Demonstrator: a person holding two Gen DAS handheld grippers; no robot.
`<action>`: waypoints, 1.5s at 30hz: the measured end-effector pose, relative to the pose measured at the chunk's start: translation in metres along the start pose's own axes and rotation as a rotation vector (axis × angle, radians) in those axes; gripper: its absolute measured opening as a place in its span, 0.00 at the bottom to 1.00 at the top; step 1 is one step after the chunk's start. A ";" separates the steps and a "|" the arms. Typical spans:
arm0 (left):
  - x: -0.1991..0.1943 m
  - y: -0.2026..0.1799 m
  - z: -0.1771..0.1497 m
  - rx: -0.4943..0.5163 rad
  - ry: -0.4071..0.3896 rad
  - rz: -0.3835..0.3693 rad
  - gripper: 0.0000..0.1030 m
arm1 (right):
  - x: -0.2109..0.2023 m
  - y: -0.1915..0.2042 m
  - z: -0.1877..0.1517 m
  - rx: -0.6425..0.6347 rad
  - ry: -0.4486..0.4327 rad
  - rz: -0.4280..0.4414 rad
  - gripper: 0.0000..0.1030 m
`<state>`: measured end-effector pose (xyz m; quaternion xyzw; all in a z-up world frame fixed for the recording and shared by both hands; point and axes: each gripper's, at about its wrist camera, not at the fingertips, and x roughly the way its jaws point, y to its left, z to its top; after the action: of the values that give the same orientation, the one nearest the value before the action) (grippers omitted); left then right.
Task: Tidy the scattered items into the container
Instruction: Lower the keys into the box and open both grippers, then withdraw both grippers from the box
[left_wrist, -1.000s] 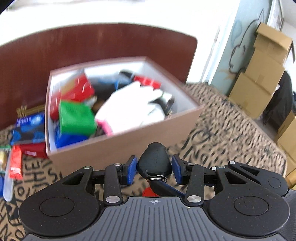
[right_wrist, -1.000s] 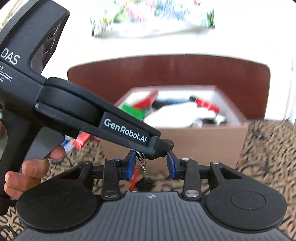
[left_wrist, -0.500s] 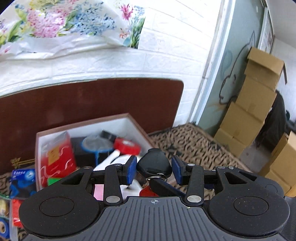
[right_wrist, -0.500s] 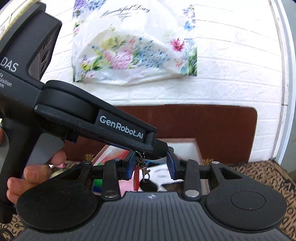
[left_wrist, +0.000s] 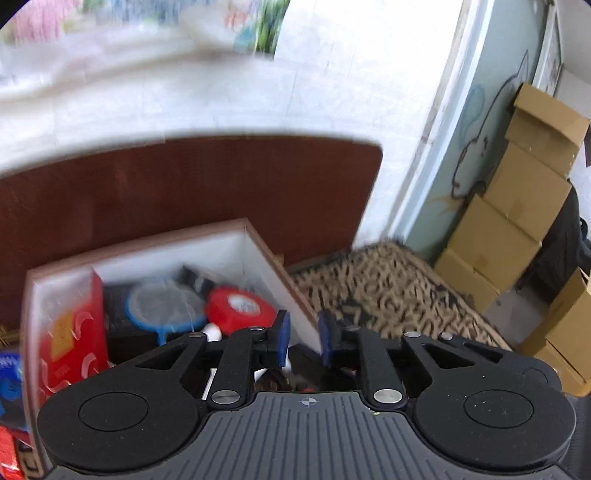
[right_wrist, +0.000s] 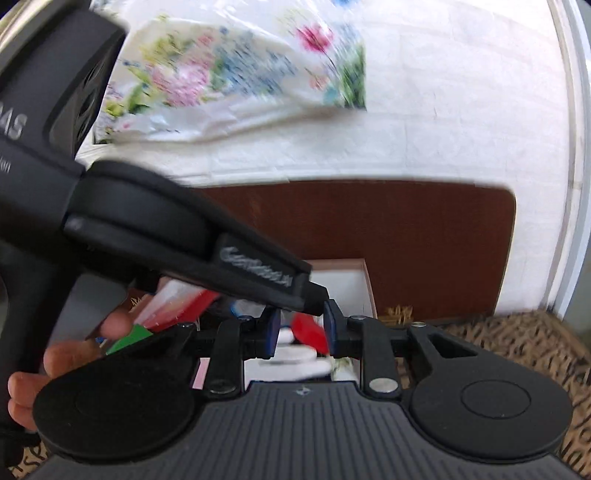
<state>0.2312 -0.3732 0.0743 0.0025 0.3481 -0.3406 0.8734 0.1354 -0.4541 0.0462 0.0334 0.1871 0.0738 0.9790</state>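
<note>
The brown box with a white lining (left_wrist: 258, 254) stands on the patterned bed in front of a brown headboard. It holds a red packet (left_wrist: 70, 332), a blue-rimmed round lid (left_wrist: 164, 306), a red tape roll (left_wrist: 240, 308) and white cloth. My left gripper (left_wrist: 303, 341) hovers over the box's right wall with its jaws apart and nothing between them. My right gripper (right_wrist: 300, 332) is also open and empty, above the box (right_wrist: 354, 280). The left gripper's body (right_wrist: 166, 229) crosses the right wrist view, its tip just ahead of the right fingers.
Stacked cardboard boxes (left_wrist: 517, 229) stand at the right by a painted wall. Blue and red packets (left_wrist: 9, 376) lie on the bed left of the box. A floral plastic bag (right_wrist: 236, 77) hangs on the white brick wall. The leopard-print cover (left_wrist: 388, 291) spreads to the right.
The black key fob with its ring has left the left gripper's jaws; it is no longer in view. Both views tilted down slightly toward the box and are blurred with motion.
</note>
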 end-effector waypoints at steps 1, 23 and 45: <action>0.000 0.004 -0.005 0.003 0.003 -0.009 0.57 | -0.003 -0.001 -0.007 -0.001 -0.004 -0.003 0.33; 0.004 0.008 -0.079 0.064 0.101 0.008 0.67 | -0.011 0.011 -0.097 0.034 0.120 -0.085 0.15; -0.017 0.034 -0.063 -0.046 -0.029 0.066 0.90 | -0.013 0.006 -0.048 -0.001 -0.029 -0.191 0.70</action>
<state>0.2047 -0.3218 0.0284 -0.0109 0.3427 -0.3033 0.8891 0.1053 -0.4485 0.0073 0.0159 0.1753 -0.0201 0.9842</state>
